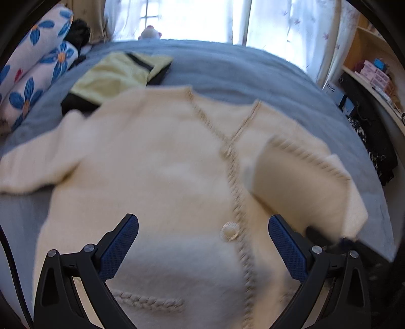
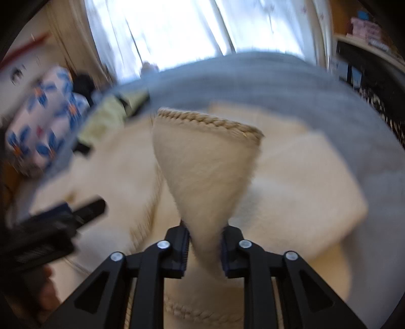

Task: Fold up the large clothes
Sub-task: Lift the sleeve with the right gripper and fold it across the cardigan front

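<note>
A cream knitted cardigan (image 1: 152,164) with beige braided trim and a round button (image 1: 229,229) lies spread face up on a blue-grey bed cover (image 1: 240,70). My left gripper (image 1: 203,220) hovers over its lower front, open, with nothing between the blue pads. My right gripper (image 2: 205,227) is shut on a sleeve (image 2: 202,162) of the cardigan, which stands up from the jaws with its braided cuff at the far end. In the left wrist view the lifted sleeve (image 1: 303,182) hangs over the cardigan's right side. The left gripper (image 2: 63,215) shows as a dark blur in the right wrist view.
A folded yellow-green and black garment (image 1: 119,76) lies behind the cardigan. Floral pillows (image 1: 33,76) line the bed's left side. A bright curtained window (image 1: 202,17) is at the back, a shelf with boxes (image 1: 374,73) at the right, and dark patterned fabric (image 1: 372,146) by the bed's right edge.
</note>
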Tool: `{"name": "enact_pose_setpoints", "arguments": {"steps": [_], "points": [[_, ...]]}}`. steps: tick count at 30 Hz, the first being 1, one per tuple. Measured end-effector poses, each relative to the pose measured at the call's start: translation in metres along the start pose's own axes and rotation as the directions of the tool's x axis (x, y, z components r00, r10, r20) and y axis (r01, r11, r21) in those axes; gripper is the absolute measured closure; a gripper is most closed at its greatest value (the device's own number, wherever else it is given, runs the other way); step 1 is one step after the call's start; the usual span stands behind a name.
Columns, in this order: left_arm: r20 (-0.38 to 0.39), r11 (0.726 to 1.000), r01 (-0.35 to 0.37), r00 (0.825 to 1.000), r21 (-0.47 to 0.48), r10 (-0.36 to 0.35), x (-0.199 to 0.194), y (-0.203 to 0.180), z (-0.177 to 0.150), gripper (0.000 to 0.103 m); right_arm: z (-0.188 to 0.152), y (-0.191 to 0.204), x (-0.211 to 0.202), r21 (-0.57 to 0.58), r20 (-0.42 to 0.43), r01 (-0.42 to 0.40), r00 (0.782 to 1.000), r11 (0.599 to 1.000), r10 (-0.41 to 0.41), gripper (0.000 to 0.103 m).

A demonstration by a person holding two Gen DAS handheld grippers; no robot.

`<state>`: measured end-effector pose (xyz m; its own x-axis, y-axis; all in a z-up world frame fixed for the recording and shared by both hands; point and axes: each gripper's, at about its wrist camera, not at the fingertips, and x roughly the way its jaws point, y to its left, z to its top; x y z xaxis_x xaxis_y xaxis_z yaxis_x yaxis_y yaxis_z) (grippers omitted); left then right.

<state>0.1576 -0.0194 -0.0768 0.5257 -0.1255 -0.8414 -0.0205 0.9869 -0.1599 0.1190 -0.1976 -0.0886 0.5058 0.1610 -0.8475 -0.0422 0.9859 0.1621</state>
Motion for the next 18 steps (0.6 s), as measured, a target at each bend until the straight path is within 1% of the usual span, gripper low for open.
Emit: {"name": "enact_pose_setpoints", "arguments": {"steps": [1, 2, 3, 4, 5, 6, 8, 11, 13, 14, 15, 16, 18], "points": [[-0.023, 1.000, 0.004, 1.000, -0.008, -0.004, 0.004, 0.005, -0.005, 0.001, -0.010, 0.007, 0.008, 0.002, -0.018, 0.014, 1.000, 1.000, -0.014, 0.076], [-0.041, 1.000, 0.009, 0.999, -0.017, -0.010, 0.007, 0.010, -0.009, 0.001, -0.019, 0.014, 0.005, -0.011, 0.017, 0.043, 0.999, 0.999, -0.043, 0.074], [-0.055, 1.000, 0.016, 0.998, -0.027, -0.018, 0.009, 0.015, -0.012, 0.001, -0.023, 0.020, 0.000, -0.026, 0.040, 0.058, 0.998, 0.998, -0.057, 0.065], [-0.071, 0.999, 0.028, 0.997, -0.043, -0.031, 0.012, 0.018, -0.015, 0.001, -0.026, 0.023, -0.006, -0.038, 0.047, 0.060, 0.997, 0.997, -0.058, 0.059], [-0.084, 0.998, 0.041, 0.995, -0.057, -0.046, 0.014, 0.019, -0.016, 0.001, -0.027, 0.023, -0.013, -0.037, 0.051, 0.051, 0.997, 0.998, -0.049, 0.045], [-0.094, 0.996, 0.057, 0.994, -0.071, -0.064, 0.016, 0.020, -0.017, 0.001, -0.028, 0.023, -0.022, -0.028, 0.066, 0.039, 0.997, 0.999, -0.037, 0.036], [-0.105, 0.991, 0.096, 0.989, -0.095, -0.106, 0.019, 0.024, -0.018, 0.001, -0.029, 0.024, -0.035, -0.026, 0.105, 0.033, 0.994, 0.999, -0.030, 0.034], [-0.110, 0.980, 0.162, 0.978, -0.114, -0.175, 0.021, 0.023, -0.020, 0.001, -0.030, 0.021, -0.044, -0.026, 0.125, 0.047, 0.991, 0.999, -0.043, 0.034], [-0.121, 0.972, 0.200, 0.969, -0.120, -0.215, 0.024, 0.017, -0.019, 0.001, -0.037, 0.016, -0.050, -0.021, 0.139, 0.076, 0.988, 0.997, -0.072, 0.034], [-0.128, 0.968, 0.215, 0.964, -0.125, -0.231, 0.026, 0.014, -0.018, 0.001, -0.041, 0.015, -0.050, -0.025, 0.140, 0.101, 0.985, 0.995, -0.097, 0.034], [-0.131, 0.965, 0.229, 0.961, -0.130, -0.245, 0.027, 0.013, -0.018, 0.001, -0.041, 0.018, -0.049, -0.033, 0.147, 0.144, 0.979, 0.989, -0.138, 0.034], [-0.131, 0.960, 0.246, 0.956, -0.133, -0.263, 0.027, 0.011, -0.017, 0.001, -0.042, 0.020, -0.050, -0.046, 0.161, 0.202, 0.968, 0.978, -0.192, 0.034], [-0.127, 0.949, 0.282, 0.946, -0.139, -0.300, 0.028, 0.006, -0.014, 0.001, -0.043, 0.024, -0.052, -0.080, 0.182, 0.289, 0.945, 0.954, -0.271, 0.034]]}}
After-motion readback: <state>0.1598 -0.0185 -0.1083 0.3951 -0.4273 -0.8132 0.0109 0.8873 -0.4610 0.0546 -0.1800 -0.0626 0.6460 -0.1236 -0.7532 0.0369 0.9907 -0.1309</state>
